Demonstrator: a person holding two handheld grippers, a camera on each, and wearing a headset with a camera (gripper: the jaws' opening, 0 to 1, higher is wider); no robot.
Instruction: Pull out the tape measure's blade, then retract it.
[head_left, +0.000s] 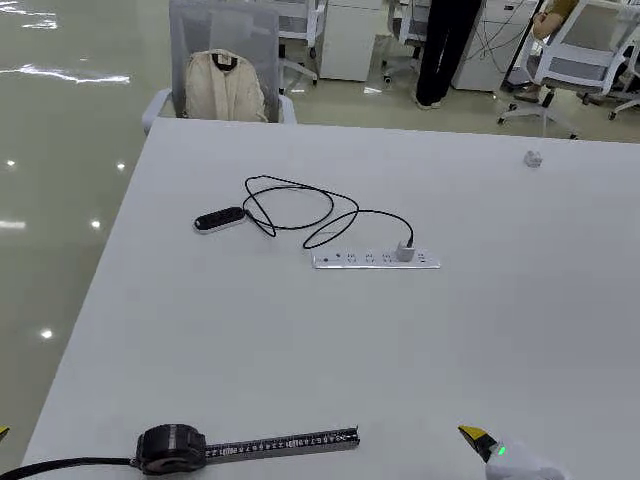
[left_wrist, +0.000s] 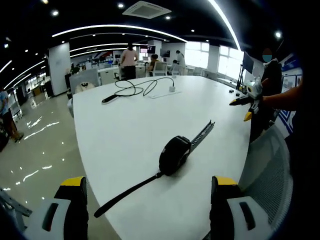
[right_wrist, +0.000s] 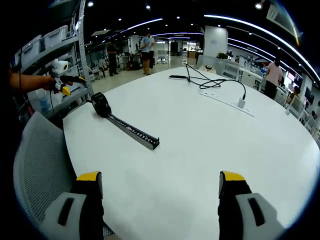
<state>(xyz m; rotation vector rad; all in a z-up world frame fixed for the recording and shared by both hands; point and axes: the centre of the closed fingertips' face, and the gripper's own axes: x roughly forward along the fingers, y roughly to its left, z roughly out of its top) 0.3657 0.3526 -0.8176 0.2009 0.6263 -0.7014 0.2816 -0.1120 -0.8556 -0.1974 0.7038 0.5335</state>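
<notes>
We hold the left gripper (left_wrist: 150, 182) and right gripper (right_wrist: 160, 176) with jaws spread, empty; the tape measure (head_left: 172, 448), blade (head_left: 285, 443) out, lies by the near edge of the table (head_left: 400, 340); a clumsy nudge may knock it off.

Bright ceiling strip lights, floor glare, fisheye-warped edges.

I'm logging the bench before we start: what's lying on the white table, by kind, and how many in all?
Tape measure: 1
Power strip: 1
Black corded device: 1
Small pale object, too small to identify: 1
Total: 4
</notes>
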